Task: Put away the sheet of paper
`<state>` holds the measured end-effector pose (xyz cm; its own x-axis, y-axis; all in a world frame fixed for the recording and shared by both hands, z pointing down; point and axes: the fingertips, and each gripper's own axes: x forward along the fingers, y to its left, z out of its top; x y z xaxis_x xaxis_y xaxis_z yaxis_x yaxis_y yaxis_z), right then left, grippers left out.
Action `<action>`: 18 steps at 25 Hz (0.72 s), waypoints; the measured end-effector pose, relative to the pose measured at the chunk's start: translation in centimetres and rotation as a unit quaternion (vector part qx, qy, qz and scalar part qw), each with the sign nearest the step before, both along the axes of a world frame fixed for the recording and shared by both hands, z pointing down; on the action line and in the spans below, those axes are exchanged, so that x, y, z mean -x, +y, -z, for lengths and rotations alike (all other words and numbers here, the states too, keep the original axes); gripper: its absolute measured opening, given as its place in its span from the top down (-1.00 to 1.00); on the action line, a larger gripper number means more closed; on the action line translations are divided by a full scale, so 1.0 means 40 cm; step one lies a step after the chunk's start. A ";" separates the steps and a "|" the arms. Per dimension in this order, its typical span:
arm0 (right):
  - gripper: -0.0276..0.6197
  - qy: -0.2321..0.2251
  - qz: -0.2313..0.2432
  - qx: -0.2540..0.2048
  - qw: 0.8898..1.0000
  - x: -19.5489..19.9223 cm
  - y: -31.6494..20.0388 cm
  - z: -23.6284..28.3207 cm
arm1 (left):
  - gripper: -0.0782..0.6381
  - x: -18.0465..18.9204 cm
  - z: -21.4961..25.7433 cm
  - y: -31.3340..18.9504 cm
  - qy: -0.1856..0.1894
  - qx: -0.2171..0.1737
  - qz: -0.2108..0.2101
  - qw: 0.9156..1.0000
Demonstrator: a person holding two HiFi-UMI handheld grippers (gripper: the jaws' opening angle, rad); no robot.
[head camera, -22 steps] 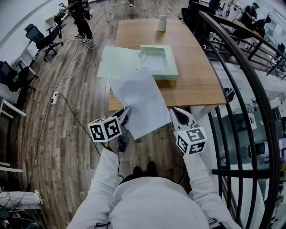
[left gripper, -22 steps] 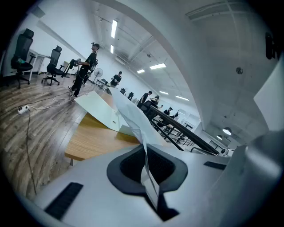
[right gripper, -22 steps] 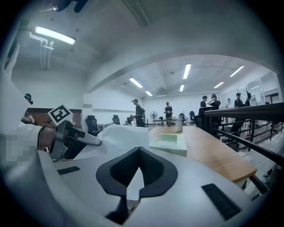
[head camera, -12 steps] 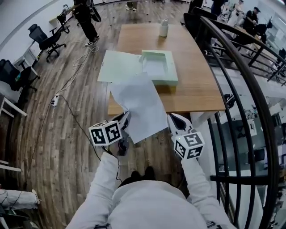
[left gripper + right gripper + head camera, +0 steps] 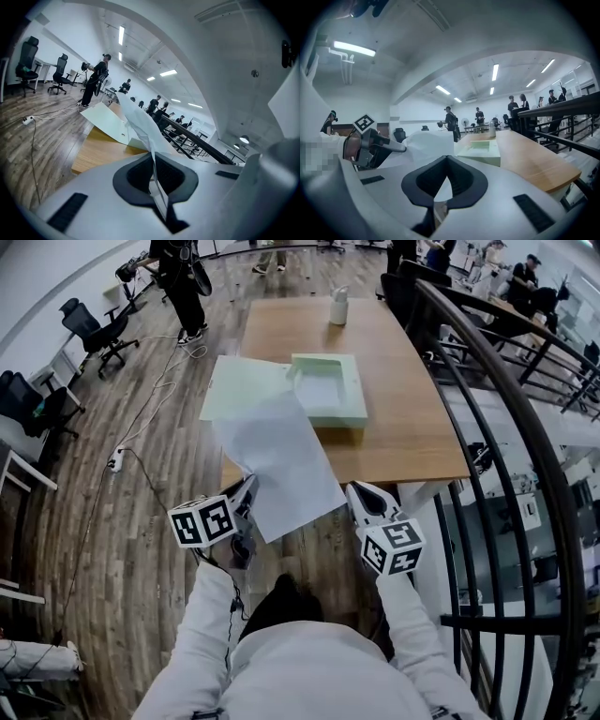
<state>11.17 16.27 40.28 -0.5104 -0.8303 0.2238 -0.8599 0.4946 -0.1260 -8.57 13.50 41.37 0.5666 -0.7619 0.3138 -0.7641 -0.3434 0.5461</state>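
Both claws are clamped tight on the paper (image 5: 277,451): left gripper (image 5: 246,495) on its 7 o'clock corner, right gripper (image 5: 359,495) on its 5. The sheet hangs over the table (image 5: 412,418) edge, box (image 5: 328,395) at 12. We move level with even tension and lay it flat in the box.

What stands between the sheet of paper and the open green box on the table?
Nothing visible does. The sheet of paper, pinched in the left gripper, has its far edge near the green box, whose lid lies open to its left. The bottle stands beyond it.
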 end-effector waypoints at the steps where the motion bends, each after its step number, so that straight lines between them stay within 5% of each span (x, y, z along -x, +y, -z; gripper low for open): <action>1: 0.83 -0.003 -0.001 0.000 1.000 -0.002 -0.006 -0.001 | 0.73 0.004 0.000 -0.008 -0.002 0.001 0.000 1.000; 18: 0.83 -0.002 -0.021 0.016 1.000 0.004 -0.282 -0.030 | 0.73 0.020 0.002 -0.309 0.002 -0.002 -0.024 1.000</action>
<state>11.01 5.00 41.47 -0.4767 -0.8433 0.2482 -0.8790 0.4541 -0.1452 -9.36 1.16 41.31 0.6047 -0.7348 0.3073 -0.7437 -0.3828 0.5482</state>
